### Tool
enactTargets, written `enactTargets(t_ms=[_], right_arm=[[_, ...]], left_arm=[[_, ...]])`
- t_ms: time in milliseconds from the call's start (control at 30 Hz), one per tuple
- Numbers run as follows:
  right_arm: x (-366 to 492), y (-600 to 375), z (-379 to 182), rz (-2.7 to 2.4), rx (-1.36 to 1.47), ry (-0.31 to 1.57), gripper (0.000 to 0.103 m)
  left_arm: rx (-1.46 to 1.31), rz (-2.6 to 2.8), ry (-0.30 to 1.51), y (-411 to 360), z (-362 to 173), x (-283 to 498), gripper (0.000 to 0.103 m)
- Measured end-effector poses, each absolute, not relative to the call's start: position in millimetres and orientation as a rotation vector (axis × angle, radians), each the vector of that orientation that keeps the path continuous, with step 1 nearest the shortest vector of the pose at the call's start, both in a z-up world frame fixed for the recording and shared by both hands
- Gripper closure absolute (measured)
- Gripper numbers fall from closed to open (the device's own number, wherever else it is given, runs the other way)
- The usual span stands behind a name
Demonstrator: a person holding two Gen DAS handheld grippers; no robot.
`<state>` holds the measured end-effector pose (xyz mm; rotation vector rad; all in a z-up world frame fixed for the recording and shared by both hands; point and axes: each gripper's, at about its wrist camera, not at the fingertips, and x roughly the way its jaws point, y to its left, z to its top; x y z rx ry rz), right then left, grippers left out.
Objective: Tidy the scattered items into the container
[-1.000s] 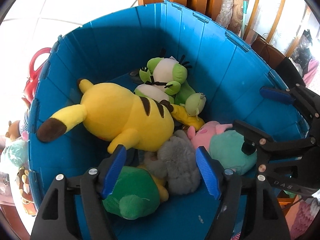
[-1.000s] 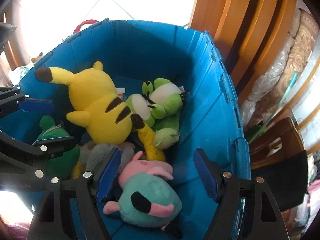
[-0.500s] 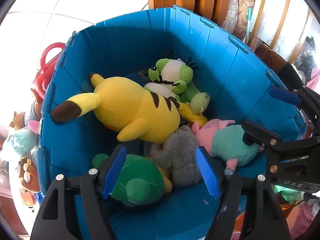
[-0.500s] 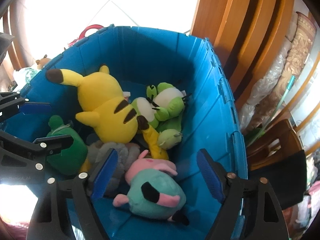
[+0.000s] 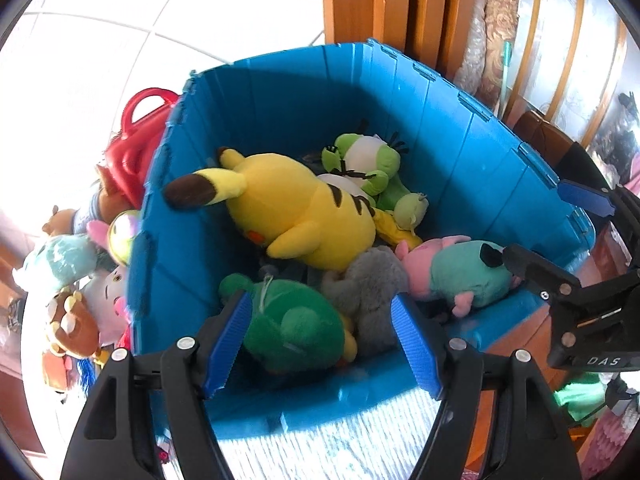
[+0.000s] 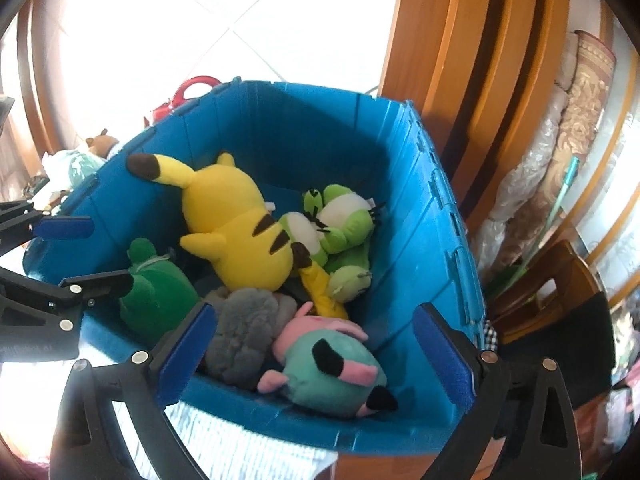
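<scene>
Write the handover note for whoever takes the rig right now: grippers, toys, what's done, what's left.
Left gripper: open, empty, above the blue bin's near edge.
Right gripper: jaws opening, nothing gripped, also above the near edge.
In the bin: yellow plush, green frog plushes, dark green plush, grey plush, pink-and-teal pig plush.
Done: those toys are inside.
Left: several plush toys lie outside the bin's left wall, beside a red plastic item; gather them next.

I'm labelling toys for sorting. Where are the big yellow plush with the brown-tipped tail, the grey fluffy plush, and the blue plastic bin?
Yellow plush (image 5: 304, 216), left wrist view, its back.
Grey fluffy plush (image 6: 244, 328), right wrist view, its body.
Blue plastic bin (image 5: 472, 168), left wrist view, inner wall.
</scene>
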<state>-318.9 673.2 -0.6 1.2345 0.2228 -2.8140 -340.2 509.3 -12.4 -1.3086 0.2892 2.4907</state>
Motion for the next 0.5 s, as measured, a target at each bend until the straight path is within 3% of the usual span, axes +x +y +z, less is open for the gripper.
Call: enactTargets(t_ms=[67, 500], right_arm=[[-309.4, 670.6, 0.8, -2.826, 1.209, 0.220, 0.001], [-244.8, 624.1, -0.1, -2.781, 1.059, 0.180, 0.000]], left_arm=[[-1.292, 2.514, 0.273, 501.4, -11.7, -329.8, 0.019], [-1.281, 2.701, 0.141, 420.5, -10.8, -253.5, 0.019]])
